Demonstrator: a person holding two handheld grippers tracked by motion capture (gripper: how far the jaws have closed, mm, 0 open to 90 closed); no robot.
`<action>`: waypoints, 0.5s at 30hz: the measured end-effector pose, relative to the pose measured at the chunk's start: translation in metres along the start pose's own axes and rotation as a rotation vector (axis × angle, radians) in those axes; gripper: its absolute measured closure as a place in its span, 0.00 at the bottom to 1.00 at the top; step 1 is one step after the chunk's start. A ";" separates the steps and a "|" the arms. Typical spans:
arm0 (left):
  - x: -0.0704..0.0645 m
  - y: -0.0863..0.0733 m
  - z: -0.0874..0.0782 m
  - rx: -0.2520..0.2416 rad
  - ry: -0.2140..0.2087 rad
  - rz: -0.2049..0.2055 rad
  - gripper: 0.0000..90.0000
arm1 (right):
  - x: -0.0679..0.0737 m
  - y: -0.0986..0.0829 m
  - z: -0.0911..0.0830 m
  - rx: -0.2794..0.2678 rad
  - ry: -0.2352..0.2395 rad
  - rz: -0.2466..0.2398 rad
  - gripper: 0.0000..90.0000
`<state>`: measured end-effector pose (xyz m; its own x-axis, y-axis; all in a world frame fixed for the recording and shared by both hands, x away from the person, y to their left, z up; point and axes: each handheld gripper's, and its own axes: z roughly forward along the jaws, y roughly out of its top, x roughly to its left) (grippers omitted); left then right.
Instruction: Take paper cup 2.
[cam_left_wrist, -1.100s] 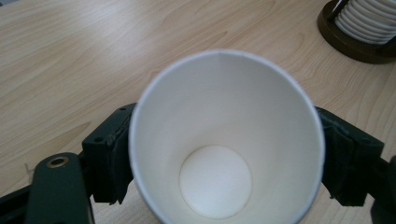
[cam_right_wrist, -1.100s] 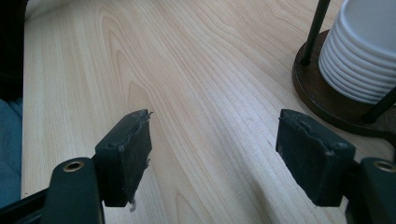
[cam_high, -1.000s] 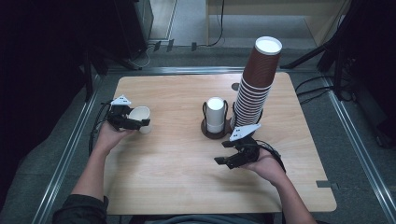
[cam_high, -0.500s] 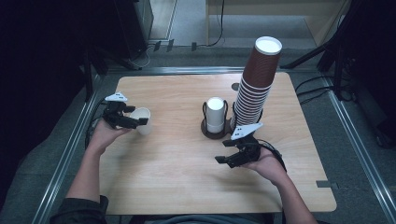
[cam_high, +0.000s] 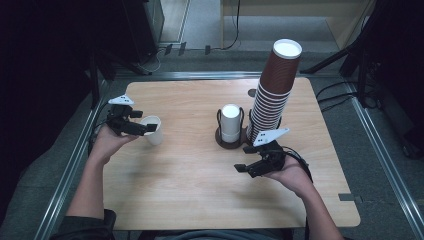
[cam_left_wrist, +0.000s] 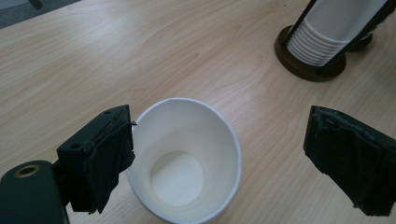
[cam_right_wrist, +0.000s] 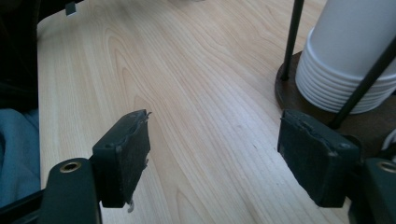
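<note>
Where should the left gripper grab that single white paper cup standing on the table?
Probably across the rim. The white paper cup stands upright, mouth open, between the open jaws of the left gripper. Come in level from the table's left edge and close gently, since the thin wall may crush.

I count one loose white cup (cam_high: 151, 129) at nine o'clock on the table (cam_high: 190, 200). One wire holder (cam_high: 230, 137) at centre carries one short stack of white cups (cam_high: 230, 121). One tall stack of brown cups (cam_high: 273, 92) stands at two o'clock; its cups are too many to count. Two grippers: left (cam_high: 145, 129), right (cam_high: 243, 168).
</note>
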<state>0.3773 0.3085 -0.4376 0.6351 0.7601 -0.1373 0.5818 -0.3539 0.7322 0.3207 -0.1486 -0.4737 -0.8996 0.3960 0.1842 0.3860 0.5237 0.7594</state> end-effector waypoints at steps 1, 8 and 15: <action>-0.001 0.001 0.000 0.000 0.001 0.000 0.09 | 0.000 0.000 -0.003 -0.003 -0.002 0.000 0.27; -0.010 0.007 -0.005 0.000 -0.010 0.002 0.09 | -0.002 -0.001 -0.012 0.010 -0.015 0.011 0.25; -0.023 0.010 0.000 0.026 -0.052 0.021 0.10 | -0.007 0.000 -0.033 0.033 -0.037 0.017 0.25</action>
<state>0.3688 0.2875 -0.4268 0.6726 0.7233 -0.1565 0.5805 -0.3845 0.7177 0.3203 -0.1759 -0.4545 -0.8847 0.4326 0.1735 0.4086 0.5407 0.7353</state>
